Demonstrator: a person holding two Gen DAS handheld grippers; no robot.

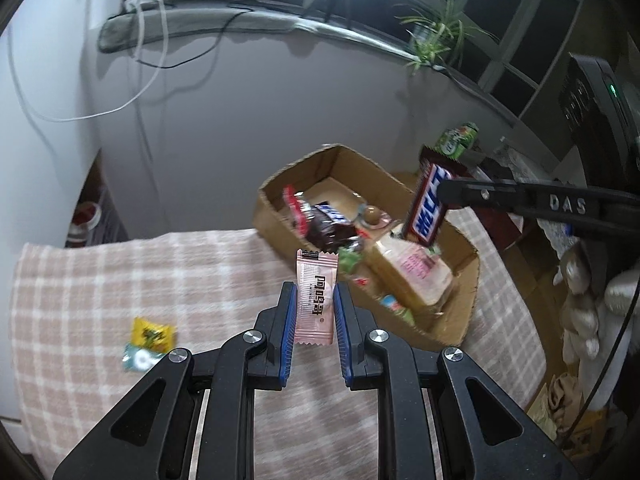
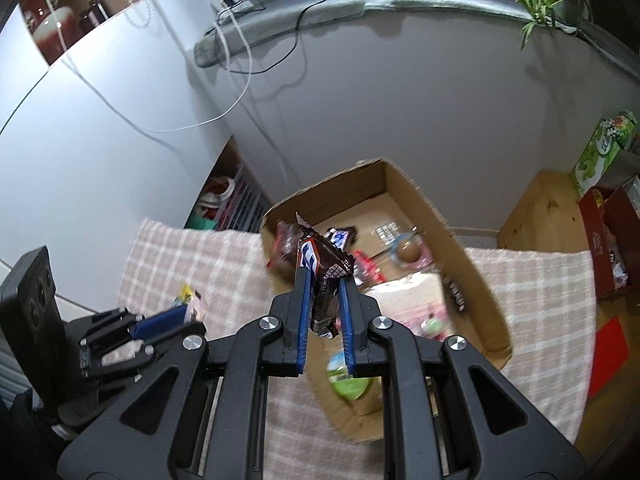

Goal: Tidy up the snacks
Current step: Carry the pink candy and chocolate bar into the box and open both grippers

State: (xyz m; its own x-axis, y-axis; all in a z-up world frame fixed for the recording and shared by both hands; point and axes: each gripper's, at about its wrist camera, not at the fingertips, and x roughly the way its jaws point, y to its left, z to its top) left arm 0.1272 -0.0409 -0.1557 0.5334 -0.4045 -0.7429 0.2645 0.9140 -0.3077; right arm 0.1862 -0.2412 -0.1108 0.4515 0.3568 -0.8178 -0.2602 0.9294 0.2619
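My left gripper is shut on a pink snack packet, held upright above the checked cloth just short of the cardboard box. The box holds several wrapped snacks. My right gripper is shut on a brown chocolate bar, lifted over the near rim of the box. In the left wrist view that bar hangs from the right gripper's fingers above the box's right side. In the right wrist view the left gripper sits low at the left with the pink packet.
Two small packets, yellow and teal, lie on the pink checked cloth at the left. A green carton and a red box stand to the right of a wooden surface. Cables hang down the white wall.
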